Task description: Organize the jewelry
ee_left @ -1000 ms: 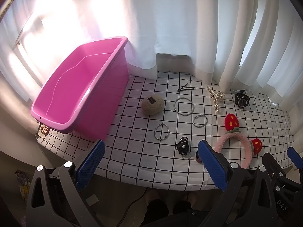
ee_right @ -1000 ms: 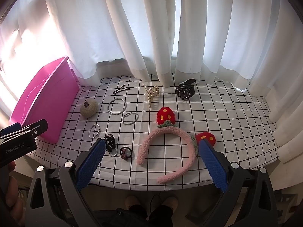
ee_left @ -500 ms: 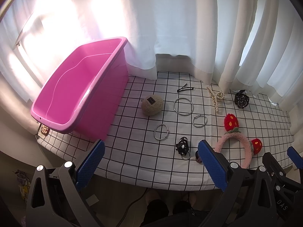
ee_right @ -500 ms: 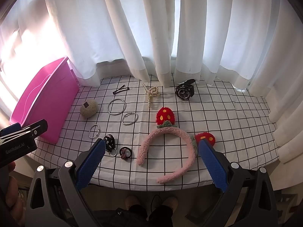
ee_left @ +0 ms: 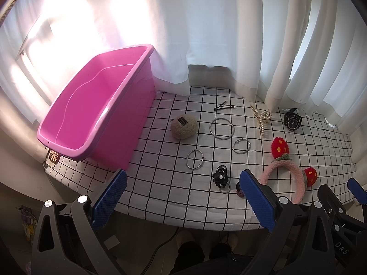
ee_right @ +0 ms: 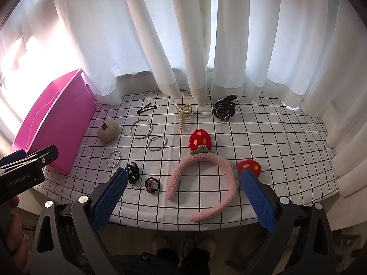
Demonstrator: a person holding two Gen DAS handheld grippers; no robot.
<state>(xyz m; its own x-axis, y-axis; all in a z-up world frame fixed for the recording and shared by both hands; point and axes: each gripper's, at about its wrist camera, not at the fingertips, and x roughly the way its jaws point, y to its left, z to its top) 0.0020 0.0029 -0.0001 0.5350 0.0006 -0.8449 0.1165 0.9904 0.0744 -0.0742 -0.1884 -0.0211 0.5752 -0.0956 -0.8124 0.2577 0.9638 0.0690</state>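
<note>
Leftmost on the checked tablecloth (ee_left: 160,190) stands the pink bin (ee_left: 96,114), nothing visible inside it, its long side running back toward the white curtains (ee_right: 183,34). Just right of it lies a beige fuzzy ball (ee_left: 184,127) with a small dark tag. Next come the metal pieces — a black hair clip (ee_left: 223,107) at the back, a large silver ring (ee_left: 221,128) in front of it, a medium ring (ee_left: 241,146) and a smaller ring (ee_left: 195,159) nearer the front edge. By that edge sit a black hair tie (ee_right: 132,171) with a metal loop and, beside it, a dark knotted hair tie (ee_right: 151,184). Further right, a pearl claw clip (ee_right: 183,114) lies near the curtain hem, then a black wristwatch (ee_right: 223,111). Right of centre rests the pink fuzzy headband (ee_right: 204,183) with two red strawberry ears.

Both tongs hang off the table's near edge, touching nothing. The left gripper (ee_left: 182,202) has its blue pads spread wide and bare; the right gripper (ee_right: 182,202) — likewise gaping, nothing between its pads — frames the headband.
</note>
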